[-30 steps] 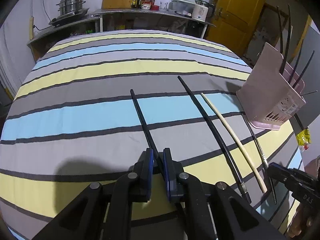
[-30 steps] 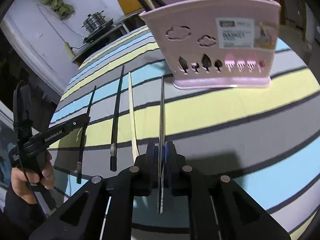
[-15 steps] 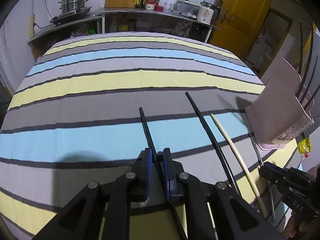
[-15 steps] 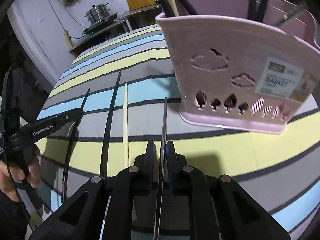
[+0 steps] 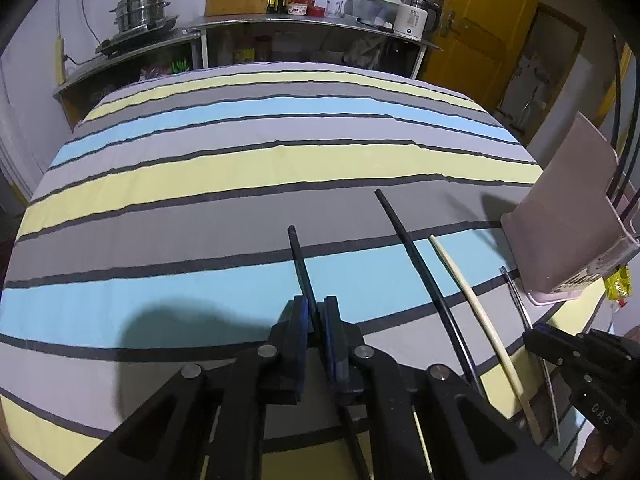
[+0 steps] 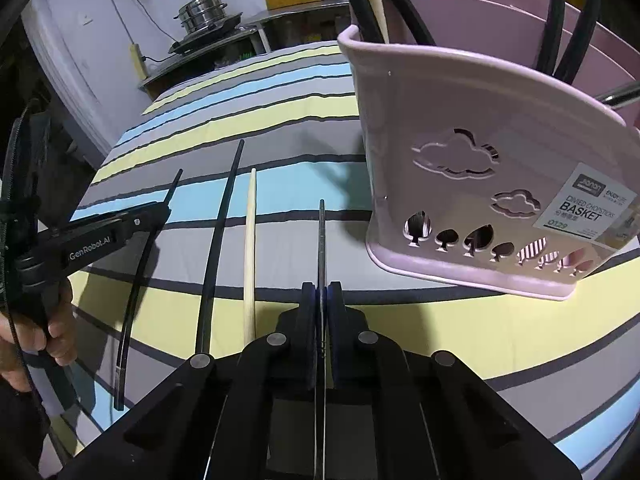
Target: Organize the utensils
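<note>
My left gripper [image 5: 316, 312] is shut on a black chopstick [image 5: 298, 256] that points away over the striped cloth. My right gripper [image 6: 321, 296] is shut on a thin metal chopstick [image 6: 321, 236], lifted beside the pink chopstick basket [image 6: 472, 160]. On the cloth lie another black chopstick [image 5: 412, 248] and a cream chopstick [image 5: 464, 284]. They also show in the right wrist view, black [image 6: 224, 216] and cream [image 6: 250, 240]. The basket [image 5: 572, 216] holds several dark chopsticks.
The striped cloth [image 5: 200, 208] covers the table. Behind it stands a shelf with a steel pot [image 5: 140, 12], bottles and a kettle. A yellow door [image 5: 480, 28] is at the back right. A yellow packet [image 5: 618, 284] lies by the basket.
Both grippers have risen with their chopsticks. The right one has come closer to the basket, which now fills more of its view. The left gripper's chopstick is lifted off the cloth.
</note>
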`<state>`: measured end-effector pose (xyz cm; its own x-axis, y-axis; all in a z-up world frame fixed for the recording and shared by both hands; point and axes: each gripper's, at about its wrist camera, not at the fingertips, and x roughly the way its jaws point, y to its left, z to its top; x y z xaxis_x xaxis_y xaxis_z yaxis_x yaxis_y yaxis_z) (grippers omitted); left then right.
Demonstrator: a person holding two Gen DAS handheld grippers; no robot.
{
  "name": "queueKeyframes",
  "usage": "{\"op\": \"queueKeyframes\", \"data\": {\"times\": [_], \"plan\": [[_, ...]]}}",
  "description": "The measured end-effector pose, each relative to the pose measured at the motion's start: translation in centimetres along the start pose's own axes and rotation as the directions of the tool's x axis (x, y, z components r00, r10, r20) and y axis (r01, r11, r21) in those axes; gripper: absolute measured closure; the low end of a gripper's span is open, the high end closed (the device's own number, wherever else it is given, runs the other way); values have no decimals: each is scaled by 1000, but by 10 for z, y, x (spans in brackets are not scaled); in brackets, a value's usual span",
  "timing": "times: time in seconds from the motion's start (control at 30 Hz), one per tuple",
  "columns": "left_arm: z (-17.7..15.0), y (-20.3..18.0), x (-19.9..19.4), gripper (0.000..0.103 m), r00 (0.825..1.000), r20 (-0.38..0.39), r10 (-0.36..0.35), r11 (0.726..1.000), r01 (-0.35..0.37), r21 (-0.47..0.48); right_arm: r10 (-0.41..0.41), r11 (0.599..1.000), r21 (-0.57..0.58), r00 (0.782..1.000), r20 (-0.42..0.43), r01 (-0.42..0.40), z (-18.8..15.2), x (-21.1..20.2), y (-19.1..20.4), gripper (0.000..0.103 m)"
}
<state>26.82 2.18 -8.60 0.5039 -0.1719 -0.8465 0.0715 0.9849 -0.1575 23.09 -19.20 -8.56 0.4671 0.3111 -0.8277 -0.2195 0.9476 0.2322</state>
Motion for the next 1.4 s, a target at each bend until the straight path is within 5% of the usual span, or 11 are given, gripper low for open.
{"op": "queueKeyframes", "data": {"times": [0.3, 0.73, 1.4], "plan": [[-4, -9, -50, 98, 995, 85, -60, 998, 59, 17, 66, 998, 1, 994, 85, -66, -3, -38, 4, 97], [1, -32, -150, 98, 961, 237, -146, 989, 132, 74, 127, 992, -18, 957, 261, -127, -3, -118, 15, 97], [1, -52, -162, 98, 956, 224, -190, 980, 171, 101, 175, 981, 37, 945, 278, -192, -7, -127, -2, 97]]}}
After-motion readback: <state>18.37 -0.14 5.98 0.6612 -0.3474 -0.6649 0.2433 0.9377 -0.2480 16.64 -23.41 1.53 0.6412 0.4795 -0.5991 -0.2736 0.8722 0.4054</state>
